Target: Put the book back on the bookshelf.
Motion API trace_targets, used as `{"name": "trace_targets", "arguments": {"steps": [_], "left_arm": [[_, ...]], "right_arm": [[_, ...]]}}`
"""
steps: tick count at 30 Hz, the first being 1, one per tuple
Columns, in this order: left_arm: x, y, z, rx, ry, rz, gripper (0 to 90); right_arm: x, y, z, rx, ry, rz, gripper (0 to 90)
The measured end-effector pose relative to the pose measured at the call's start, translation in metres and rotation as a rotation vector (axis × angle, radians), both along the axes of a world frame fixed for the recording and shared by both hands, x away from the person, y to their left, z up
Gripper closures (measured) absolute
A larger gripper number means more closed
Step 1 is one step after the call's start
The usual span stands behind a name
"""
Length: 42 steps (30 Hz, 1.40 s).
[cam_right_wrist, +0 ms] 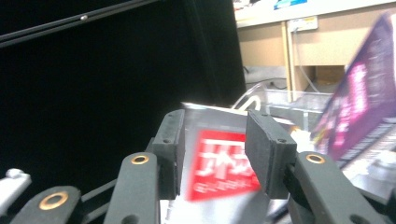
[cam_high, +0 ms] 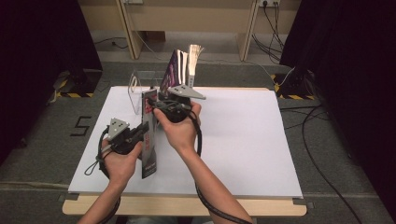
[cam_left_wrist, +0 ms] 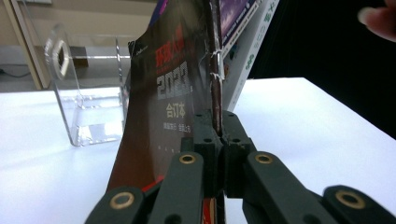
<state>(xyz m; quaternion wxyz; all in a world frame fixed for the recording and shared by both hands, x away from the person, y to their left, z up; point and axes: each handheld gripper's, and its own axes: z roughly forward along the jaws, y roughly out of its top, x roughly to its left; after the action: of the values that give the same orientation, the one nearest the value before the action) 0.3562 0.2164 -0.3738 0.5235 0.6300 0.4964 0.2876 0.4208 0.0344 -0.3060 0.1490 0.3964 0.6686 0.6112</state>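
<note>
clear acrylic stand [cam_left_wrist: 74,107] beside clamped magazine [cam_left_wrist: 163,107].

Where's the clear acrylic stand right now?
High view: the clear acrylic stand sits at the table's far left, just left of the dark magazine clamped in the left gripper.

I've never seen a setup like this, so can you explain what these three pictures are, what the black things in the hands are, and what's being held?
A person stands at a white table with a hand-held two-jaw tool in each hand. One picture looks down from above; the other two come from small cameras riding on each tool, looking along its black jaws.

The left tool is shut on the edge of a dark magazine, holding it upright. The right tool is open, with that magazine's red-labelled cover blurred just beyond its jaws.

Behind stands a clear plastic holder, and more magazines lean upright by it.
</note>
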Motion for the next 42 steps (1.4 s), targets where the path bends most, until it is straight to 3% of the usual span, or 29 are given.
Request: {"name": "trace_targets", "arguments": {"steps": [7, 17, 25, 42], "left_arm": [[-0.002, 0.007, 0.004, 0.014, -0.024, 0.000, 86.9], [-0.002, 0.016, 0.013, 0.027, -0.073, 0.022, 86.9], [0.003, 0.028, 0.020, 0.044, -0.127, 0.044, 86.9], [0.020, 0.044, 0.022, 0.052, -0.219, 0.076, 87.0]], "right_arm": [[0.009, -0.043, -0.010, -0.034, 0.006, -0.084, 57.6], [0.010, -0.074, -0.025, -0.091, 0.014, -0.140, 56.3], [0.011, -0.104, -0.032, -0.097, 0.022, -0.205, 56.1], [0.005, -0.168, -0.080, -0.146, 0.099, -0.336, 55.7]]}}
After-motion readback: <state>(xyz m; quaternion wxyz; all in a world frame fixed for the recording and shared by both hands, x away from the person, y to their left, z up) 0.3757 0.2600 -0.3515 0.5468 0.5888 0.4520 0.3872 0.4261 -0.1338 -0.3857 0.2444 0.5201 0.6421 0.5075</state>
